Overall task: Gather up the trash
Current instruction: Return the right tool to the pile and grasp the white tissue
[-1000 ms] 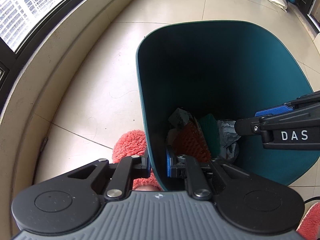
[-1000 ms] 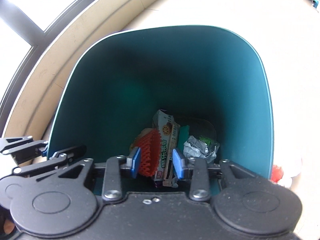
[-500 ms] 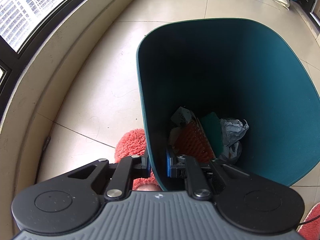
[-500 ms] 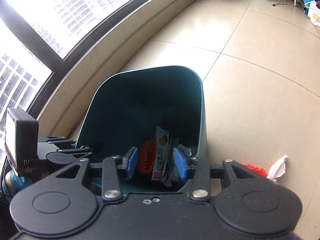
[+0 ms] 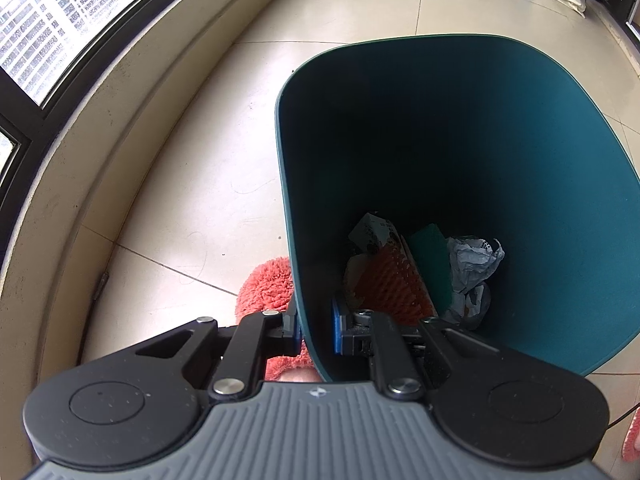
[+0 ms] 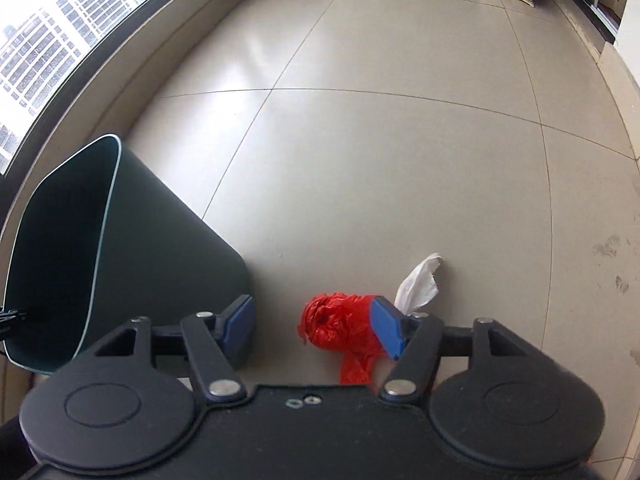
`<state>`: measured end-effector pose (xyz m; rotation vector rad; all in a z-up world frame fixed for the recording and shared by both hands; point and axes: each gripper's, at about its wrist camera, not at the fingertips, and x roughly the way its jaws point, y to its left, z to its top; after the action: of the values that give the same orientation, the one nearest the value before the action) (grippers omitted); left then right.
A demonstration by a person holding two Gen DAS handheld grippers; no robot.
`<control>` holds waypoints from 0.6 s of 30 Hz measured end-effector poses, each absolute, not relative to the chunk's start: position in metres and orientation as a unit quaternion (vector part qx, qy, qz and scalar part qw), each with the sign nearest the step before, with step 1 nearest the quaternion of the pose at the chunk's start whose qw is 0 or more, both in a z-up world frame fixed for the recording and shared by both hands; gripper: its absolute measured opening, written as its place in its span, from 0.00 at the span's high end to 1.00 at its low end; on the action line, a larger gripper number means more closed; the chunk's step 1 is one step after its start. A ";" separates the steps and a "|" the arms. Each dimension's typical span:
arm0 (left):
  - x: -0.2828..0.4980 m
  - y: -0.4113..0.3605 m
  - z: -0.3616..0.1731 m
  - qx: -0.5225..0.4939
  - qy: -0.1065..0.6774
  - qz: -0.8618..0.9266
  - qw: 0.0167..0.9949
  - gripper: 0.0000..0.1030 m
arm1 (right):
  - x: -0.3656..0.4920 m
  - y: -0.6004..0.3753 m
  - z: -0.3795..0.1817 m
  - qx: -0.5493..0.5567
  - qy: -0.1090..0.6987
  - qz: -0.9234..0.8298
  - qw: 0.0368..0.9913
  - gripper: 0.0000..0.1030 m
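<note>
Collecting partly done: bin (image 5: 460, 160) holds carton, red mesh, crumpled paper. Left gripper (image 5: 316, 330) jaws clamped on bin rim. Right gripper (image 6: 312, 326) jaws opening, empty, over red bag (image 6: 340, 324); tissue (image 6: 420, 284) at 2 o'clock, both on floor.

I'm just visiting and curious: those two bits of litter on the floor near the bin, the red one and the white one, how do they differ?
The red plastic bag is bright, glossy and scrunched into a lump; the white tissue is pale, matte and stands up in a thin, twisted point. The bag looks bulkier than the tissue. The bag lies nearer the teal bin, the tissue just beyond it. Both lie on the tiled floor, outside the bin.
</note>
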<state>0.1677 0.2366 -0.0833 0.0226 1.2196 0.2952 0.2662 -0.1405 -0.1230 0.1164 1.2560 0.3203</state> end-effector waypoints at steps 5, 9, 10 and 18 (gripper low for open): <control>0.170 0.230 -0.091 0.031 0.579 0.138 0.803 0.87 | 0.283 -0.166 -0.195 0.093 0.618 0.103 0.774 0.19; 0.170 0.231 -0.093 0.030 0.582 0.133 0.801 0.87 | 0.287 -0.179 -0.248 0.124 0.648 0.069 0.748 0.20; 0.170 0.232 -0.093 0.027 0.583 0.133 0.801 0.87 | 0.288 -0.180 -0.259 0.124 0.654 0.064 0.744 0.20; 0.172 0.234 -0.095 0.027 0.590 0.129 0.797 0.87 | 0.290 -0.177 -0.307 0.117 0.668 0.042 0.733 0.36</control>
<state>0.1719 0.2342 -0.0949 0.0570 1.2663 0.2769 0.2898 -0.1765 -0.3068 0.2579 1.4699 0.0931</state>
